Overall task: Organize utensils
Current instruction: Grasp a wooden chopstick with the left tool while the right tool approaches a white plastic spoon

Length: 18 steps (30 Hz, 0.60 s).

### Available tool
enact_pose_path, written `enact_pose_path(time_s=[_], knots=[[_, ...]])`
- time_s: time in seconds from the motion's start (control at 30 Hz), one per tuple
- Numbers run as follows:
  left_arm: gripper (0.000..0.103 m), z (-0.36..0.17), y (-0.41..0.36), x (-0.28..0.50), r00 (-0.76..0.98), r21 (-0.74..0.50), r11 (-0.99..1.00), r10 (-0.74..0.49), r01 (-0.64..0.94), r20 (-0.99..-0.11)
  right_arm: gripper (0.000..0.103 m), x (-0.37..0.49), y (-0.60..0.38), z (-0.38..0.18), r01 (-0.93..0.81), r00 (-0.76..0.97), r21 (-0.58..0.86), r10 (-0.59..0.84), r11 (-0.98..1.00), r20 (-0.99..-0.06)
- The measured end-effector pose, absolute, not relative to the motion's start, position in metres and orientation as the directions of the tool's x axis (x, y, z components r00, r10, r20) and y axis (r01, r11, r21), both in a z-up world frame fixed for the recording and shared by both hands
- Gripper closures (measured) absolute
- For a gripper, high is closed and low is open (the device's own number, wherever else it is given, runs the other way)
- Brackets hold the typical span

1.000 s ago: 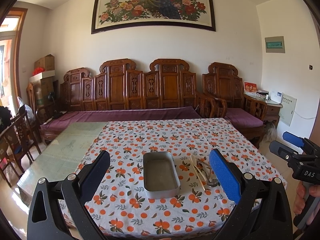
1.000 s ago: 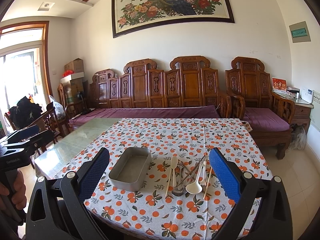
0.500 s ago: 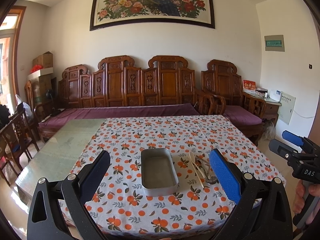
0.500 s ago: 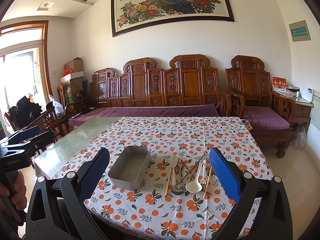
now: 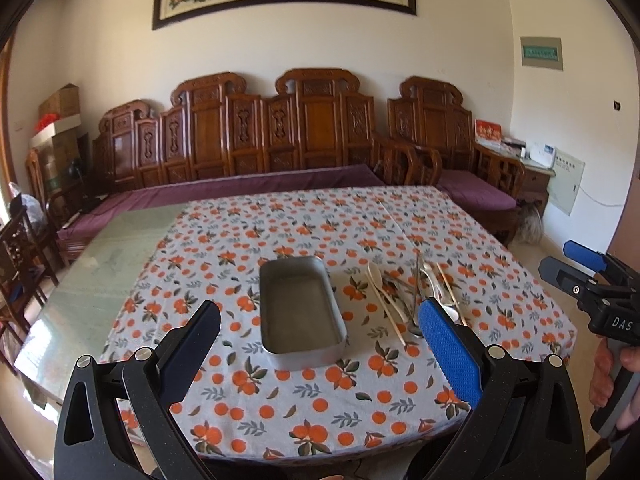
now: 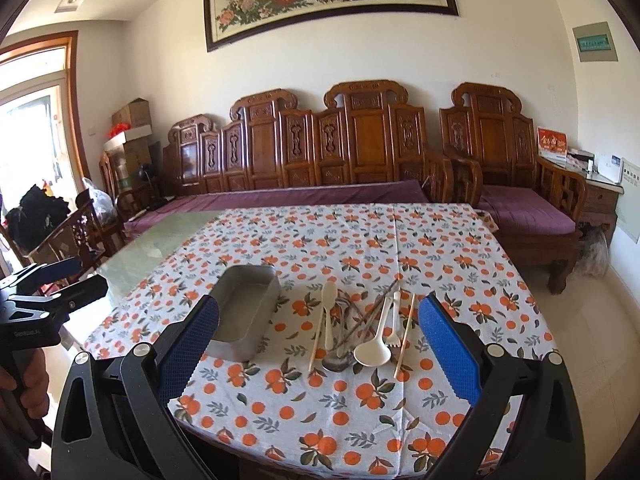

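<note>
An empty grey metal tray [image 5: 301, 312] [image 6: 245, 311] lies on the orange-print tablecloth [image 5: 280, 392]. Just right of it is a loose pile of utensils [image 5: 416, 294] [image 6: 360, 320]: white spoons [image 6: 371, 350], a white fork [image 6: 394, 320], wooden chopsticks [image 6: 405, 330] and metal pieces. My left gripper [image 5: 320, 328] hovers open in front of the tray, above the table's near edge. My right gripper [image 6: 320, 324] hangs open in front of the pile, nothing between its fingers. Each gripper shows at the other view's edge, held by a hand.
The cloth covers the right part of a glass-topped table [image 5: 100, 264]. A carved wooden bench with purple cushions [image 5: 280, 184] runs behind the table, an armchair [image 6: 520, 200] at the right. Dark chairs [image 6: 76, 236] stand at the left.
Both grippers have moved forward and tilted down toward the table; the tray and utensils now look larger and nearer. Nothing on the table has shifted.
</note>
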State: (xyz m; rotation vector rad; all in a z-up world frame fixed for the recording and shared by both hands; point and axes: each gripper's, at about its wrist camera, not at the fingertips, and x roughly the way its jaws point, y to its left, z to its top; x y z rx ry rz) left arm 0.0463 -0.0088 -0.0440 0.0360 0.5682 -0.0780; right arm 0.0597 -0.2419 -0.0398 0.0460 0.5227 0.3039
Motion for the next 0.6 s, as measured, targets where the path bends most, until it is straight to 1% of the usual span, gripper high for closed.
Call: enact_pose_path(time_s=[0.2,0.27,0.37,0.6], knots=[[0.007,-0.065,-0.021,0.073,0.807,0.045,0.991,-0.078,0.127,-0.585,0.003,0.083,-0.247,-0.062,-0.270,0.805,0.114,0.289,0.956,-0.517],[0.007,-0.071,-0.025,0.082,0.794,0.043,0.989,-0.088,0.142,-0.601,0.005,0.091,-0.249,-0.068,-0.272,0.799,0.110,0.288,0.956,-0.527],[0.007,-0.079,-0.030,0.092,0.782,0.044,0.986,-0.100,0.161,-0.616,0.011,0.105,-0.253,-0.079,-0.273,0.786,0.107,0.286,0.956,-0.548],[0.007,-0.098,-0.036,0.123,0.750,0.027,0.981,-0.128,0.191,-0.649,0.031,0.138,-0.267,-0.108,-0.253,0.749,0.113,0.268,0.961,-0.606]])
